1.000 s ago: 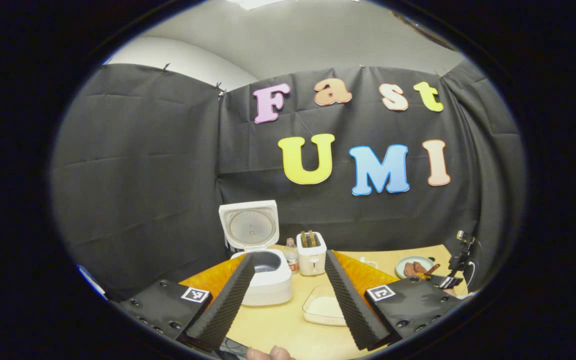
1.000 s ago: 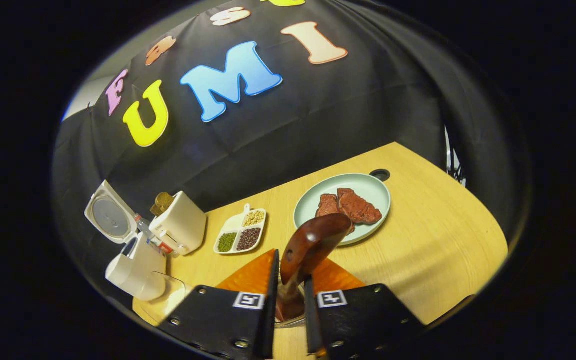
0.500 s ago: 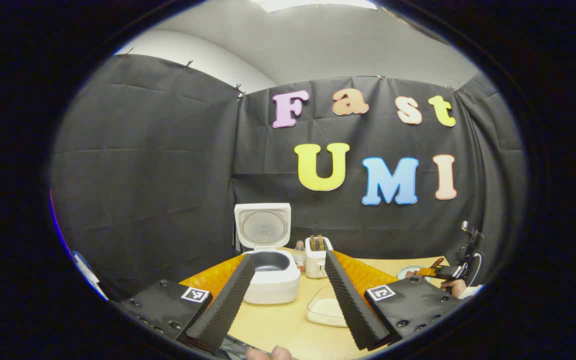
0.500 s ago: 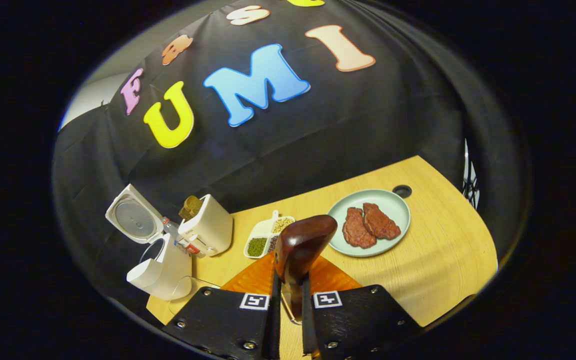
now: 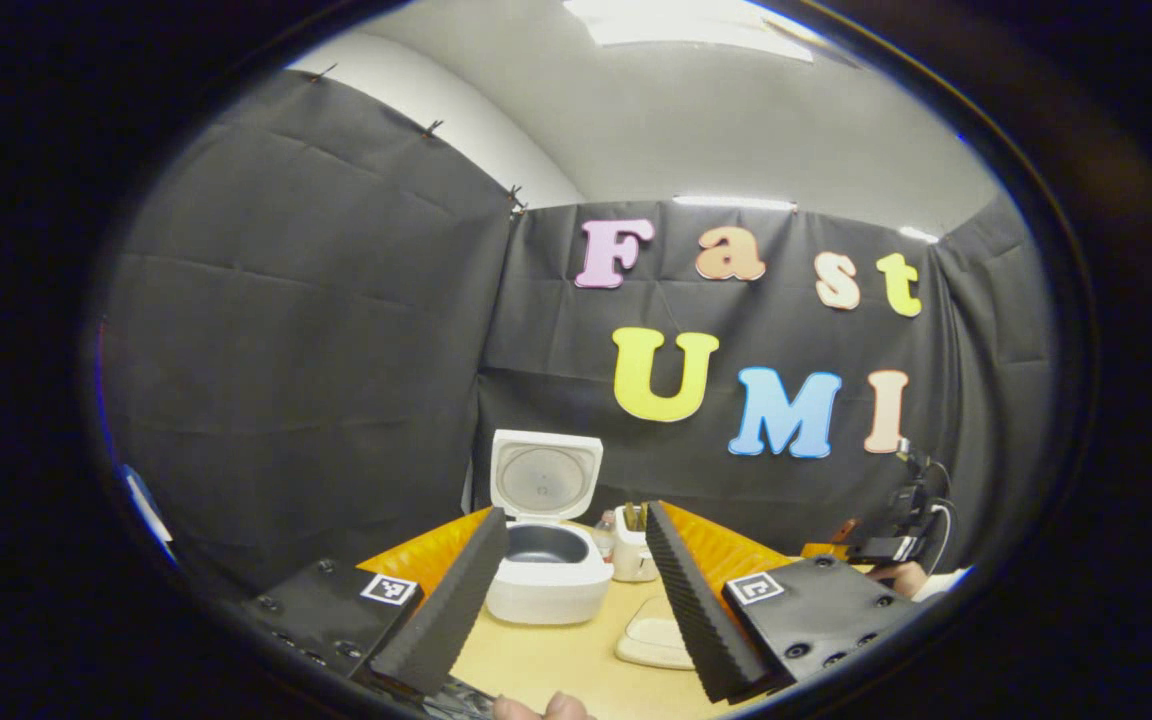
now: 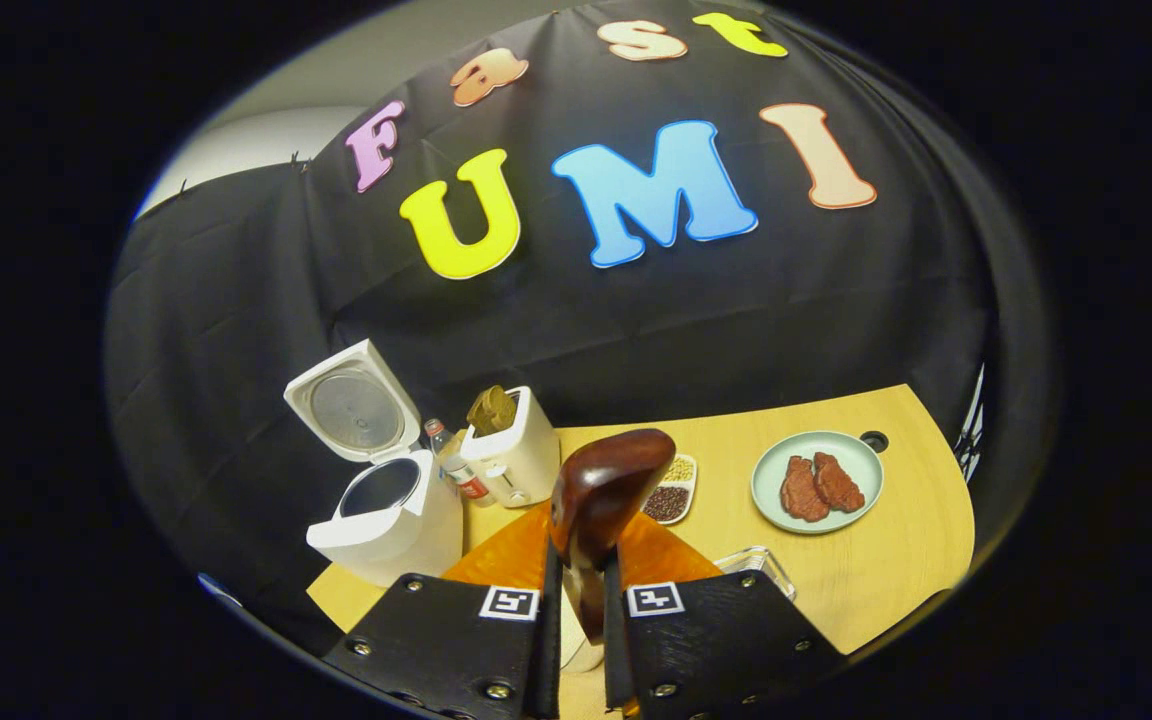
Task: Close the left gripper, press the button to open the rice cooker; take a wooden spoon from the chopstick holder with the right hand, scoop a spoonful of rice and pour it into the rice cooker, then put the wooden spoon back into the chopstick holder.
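While the wooden spoon [image 6: 604, 490] is clamped between the right gripper [image 6: 576, 590] fingers, its bowl should be kept level and carried to the rice dish [image 5: 658, 640] just right of the open rice cooker [image 5: 548, 570]. The left gripper [image 5: 576, 590] is held back with fingers apart. The spoon's handle is hidden below the fingers, and the chopstick holder cannot be made out.

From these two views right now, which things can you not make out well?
- Wooden spoon, right gripper view: its handle is hidden between the fingers of the right gripper.
- Rice cooker, left gripper view: one side sits behind a finger of the left gripper; the pot's contents are too small to tell.
- Clear container, right gripper view: mostly behind the gripper body.
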